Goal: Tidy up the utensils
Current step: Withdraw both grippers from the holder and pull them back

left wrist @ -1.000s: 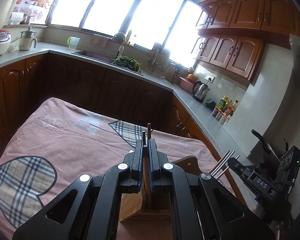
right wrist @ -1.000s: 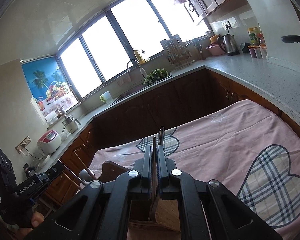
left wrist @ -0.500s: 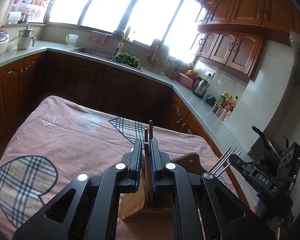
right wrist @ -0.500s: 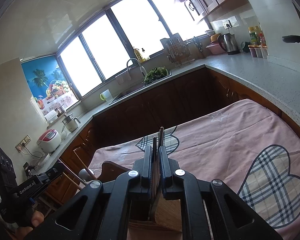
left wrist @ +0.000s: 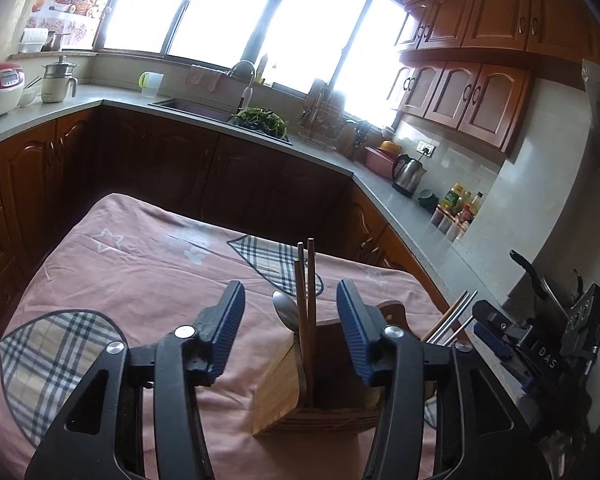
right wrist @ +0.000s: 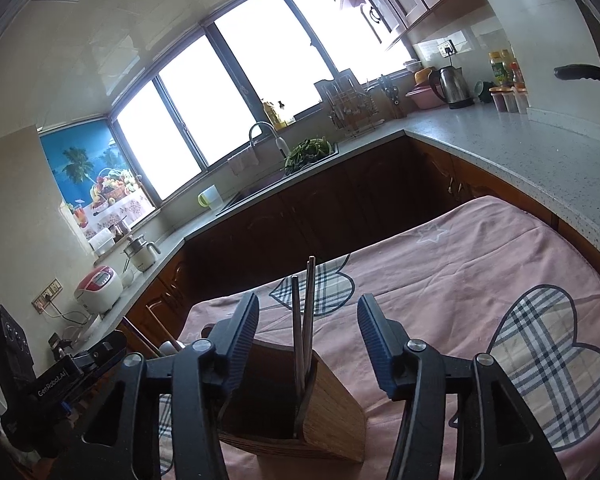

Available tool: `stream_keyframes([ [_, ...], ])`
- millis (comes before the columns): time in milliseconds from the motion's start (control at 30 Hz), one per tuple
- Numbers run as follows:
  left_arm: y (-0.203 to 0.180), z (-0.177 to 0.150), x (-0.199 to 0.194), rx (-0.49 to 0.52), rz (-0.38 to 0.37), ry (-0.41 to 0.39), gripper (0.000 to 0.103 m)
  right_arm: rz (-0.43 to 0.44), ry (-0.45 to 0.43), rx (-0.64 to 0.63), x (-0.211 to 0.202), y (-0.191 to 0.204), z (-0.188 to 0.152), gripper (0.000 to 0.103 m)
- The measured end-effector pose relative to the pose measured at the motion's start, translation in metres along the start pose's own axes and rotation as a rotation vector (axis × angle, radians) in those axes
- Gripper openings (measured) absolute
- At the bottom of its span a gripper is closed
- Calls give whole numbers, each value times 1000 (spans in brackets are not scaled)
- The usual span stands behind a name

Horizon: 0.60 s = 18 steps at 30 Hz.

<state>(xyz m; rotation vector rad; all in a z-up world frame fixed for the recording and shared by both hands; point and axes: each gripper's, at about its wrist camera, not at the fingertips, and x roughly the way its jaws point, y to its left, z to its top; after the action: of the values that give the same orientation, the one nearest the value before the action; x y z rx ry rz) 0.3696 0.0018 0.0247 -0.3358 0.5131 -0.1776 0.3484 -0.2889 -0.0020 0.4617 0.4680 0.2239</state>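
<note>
A wooden utensil holder (left wrist: 284,392) stands on the pink tablecloth (left wrist: 140,272). Two brown chopsticks (left wrist: 305,300) stand upright in it, with a metal spoon (left wrist: 283,310) behind them. My left gripper (left wrist: 290,312) is open, its jaws either side of the chopsticks and not touching them. In the right wrist view the holder (right wrist: 328,404) holds two metal chopsticks (right wrist: 302,320), and my right gripper (right wrist: 308,336) is open around them. More chopsticks (left wrist: 452,316) stick up at the holder's right side.
The table edge lies close to dark wooden cabinets (left wrist: 220,176) and a grey countertop (right wrist: 520,152). A kettle (left wrist: 410,172), spice bottles (left wrist: 456,212), a sink (left wrist: 204,106) and a rice cooker (left wrist: 0,88) sit on the counter.
Both grippers have opened and let go of their chopsticks, which now stand free in the holder. Both grippers have pulled back slightly.
</note>
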Motion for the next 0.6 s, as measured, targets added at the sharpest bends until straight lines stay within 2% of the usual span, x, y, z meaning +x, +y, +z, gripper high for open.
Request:
stream_keyframes([
  [33,0,-1,-2,-3,18,-3,77,-1,0,-1,-1,-1,0,77],
  [67,2,-2,-5,-8,33,-13,91,-1,-3,-3,-2,-1,-1,90],
  [100,3,-4,-9,-13,44,-22,99,1,-8,-5,-4,-1,-1,96],
  [133,4,-5,-12,-17,50,-24,102,-1,-17,-8,-6,-1,-3,97],
  [233,9,-10,-18,-27,60,-8,103,-11,-25,-32,-14,0,-7,102],
  [600,13,-40,-53,-16,76,32,103,15,-26,-83,-50,9,-32,103],
])
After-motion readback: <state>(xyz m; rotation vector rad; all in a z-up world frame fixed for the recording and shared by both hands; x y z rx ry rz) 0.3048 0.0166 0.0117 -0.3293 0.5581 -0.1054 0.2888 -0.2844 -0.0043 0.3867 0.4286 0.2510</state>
